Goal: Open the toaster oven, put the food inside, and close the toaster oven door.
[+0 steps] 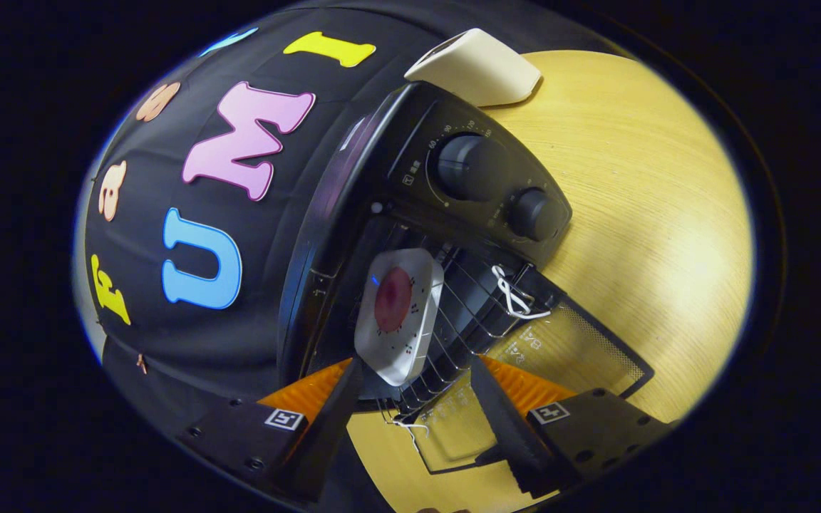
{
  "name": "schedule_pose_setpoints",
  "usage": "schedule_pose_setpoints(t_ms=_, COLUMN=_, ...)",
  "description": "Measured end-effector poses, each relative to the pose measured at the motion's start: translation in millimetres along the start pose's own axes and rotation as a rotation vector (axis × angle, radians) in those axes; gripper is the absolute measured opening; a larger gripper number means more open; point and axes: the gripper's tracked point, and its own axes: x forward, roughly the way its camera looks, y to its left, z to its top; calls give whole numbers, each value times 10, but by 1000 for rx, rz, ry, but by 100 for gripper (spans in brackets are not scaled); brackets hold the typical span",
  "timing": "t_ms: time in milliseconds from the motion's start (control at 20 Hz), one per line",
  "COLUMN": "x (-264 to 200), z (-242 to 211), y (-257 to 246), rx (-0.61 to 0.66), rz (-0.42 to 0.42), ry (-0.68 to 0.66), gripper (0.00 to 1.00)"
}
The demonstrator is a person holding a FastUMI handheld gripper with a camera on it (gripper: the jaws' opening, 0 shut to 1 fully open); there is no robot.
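Pale wood table [653, 214]. Black toaster oven [410, 206], door [567, 356] dropped open toward 4 o'clock. Wire rack [460, 313] inside. White square plate [400, 313] on rack, reddish food [393, 299] at centre. Gripper [417, 392] spread wide, holding nothing, plate just ahead at 12 o'clock.

The hand-held gripper [417, 388] holds its fingers spread apart.
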Motion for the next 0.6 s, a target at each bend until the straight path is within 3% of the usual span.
schedule_pose_setpoints(t_ms=600, x=-782, z=-492, y=-295, rx=-627, rz=-59, ry=103, gripper=99)
